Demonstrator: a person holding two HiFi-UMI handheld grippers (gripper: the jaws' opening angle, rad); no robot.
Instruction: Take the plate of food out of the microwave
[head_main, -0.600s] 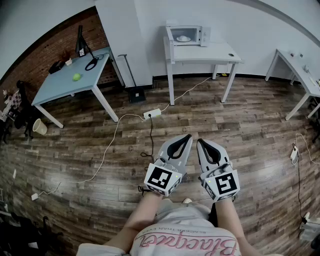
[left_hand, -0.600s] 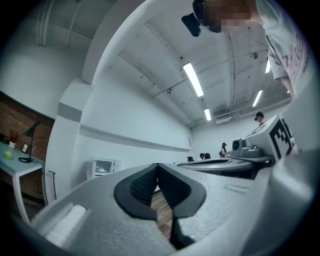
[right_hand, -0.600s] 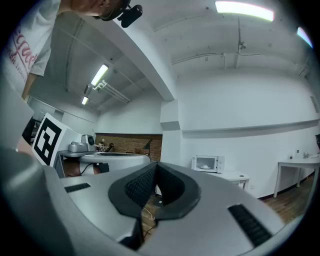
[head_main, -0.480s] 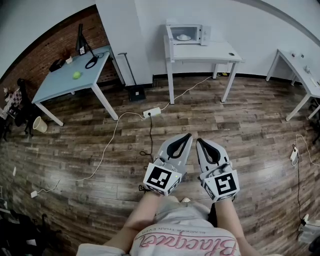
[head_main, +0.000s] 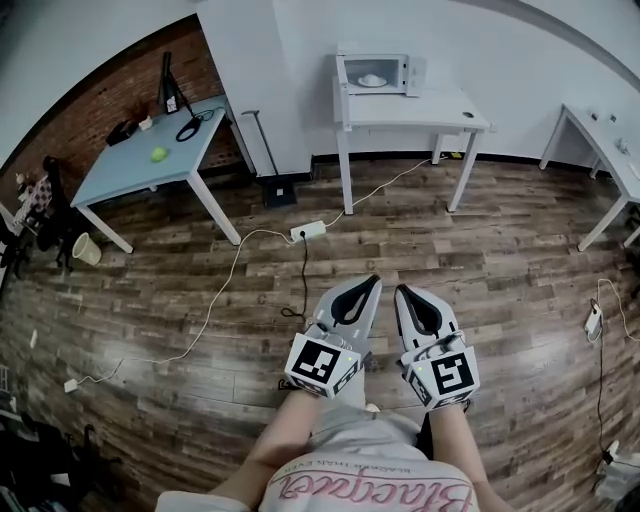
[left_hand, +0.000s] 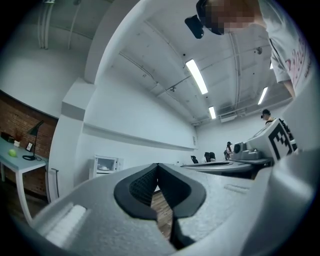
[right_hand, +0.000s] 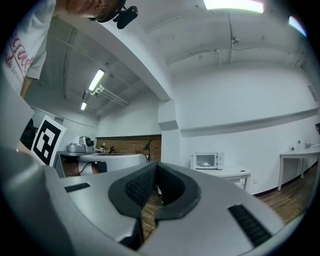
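A white microwave (head_main: 376, 74) stands on a white table (head_main: 440, 108) against the far wall, and a plate of food (head_main: 371, 80) shows inside it. The same microwave appears small in the left gripper view (left_hand: 106, 163) and in the right gripper view (right_hand: 206, 160). Both grippers are held low and close to the person's body, far from the microwave. My left gripper (head_main: 375, 281) is shut with nothing in it. My right gripper (head_main: 402, 291) is shut and empty too, beside the left one.
A light blue table (head_main: 135, 165) with a lamp and a green ball stands at the left by the brick wall. A power strip (head_main: 307, 229) and cables lie on the wooden floor between me and the microwave table. Another white table (head_main: 610, 160) is at the right.
The view has shifted slightly: the microwave table sits a little further right and lower in the frame. Both grippers stay shut and side by side.
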